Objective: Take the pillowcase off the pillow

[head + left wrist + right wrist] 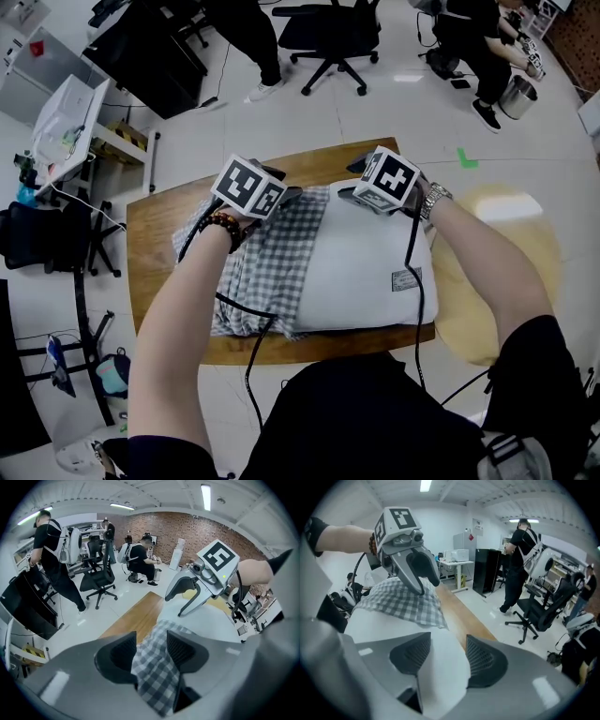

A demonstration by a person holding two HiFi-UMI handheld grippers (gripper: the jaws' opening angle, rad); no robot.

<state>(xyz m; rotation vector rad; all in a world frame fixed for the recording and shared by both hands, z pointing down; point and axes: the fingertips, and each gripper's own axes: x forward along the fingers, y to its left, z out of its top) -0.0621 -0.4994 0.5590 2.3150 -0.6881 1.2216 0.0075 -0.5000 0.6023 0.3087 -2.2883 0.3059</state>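
Observation:
A white pillow [366, 267] lies on the wooden table [155, 244]. Its grey-and-white checked pillowcase [267, 267] is bunched over the pillow's left part, leaving the right part bare. My left gripper [289, 197] is at the far edge of the pillowcase. In the left gripper view, checked cloth [154, 667] lies loosely between the jaws of my left gripper [151, 637], which stand apart. My right gripper [349, 195] is at the pillow's far edge. In the right gripper view, white pillow [440, 667] bulges between its parted jaws [447, 641].
A black office chair [328, 37] and seated or standing people are beyond the table. A white shelf unit [75, 122] stands at the left. A pale round surface [525, 234] sits close to the table's right end. Cables hang over the near table edge.

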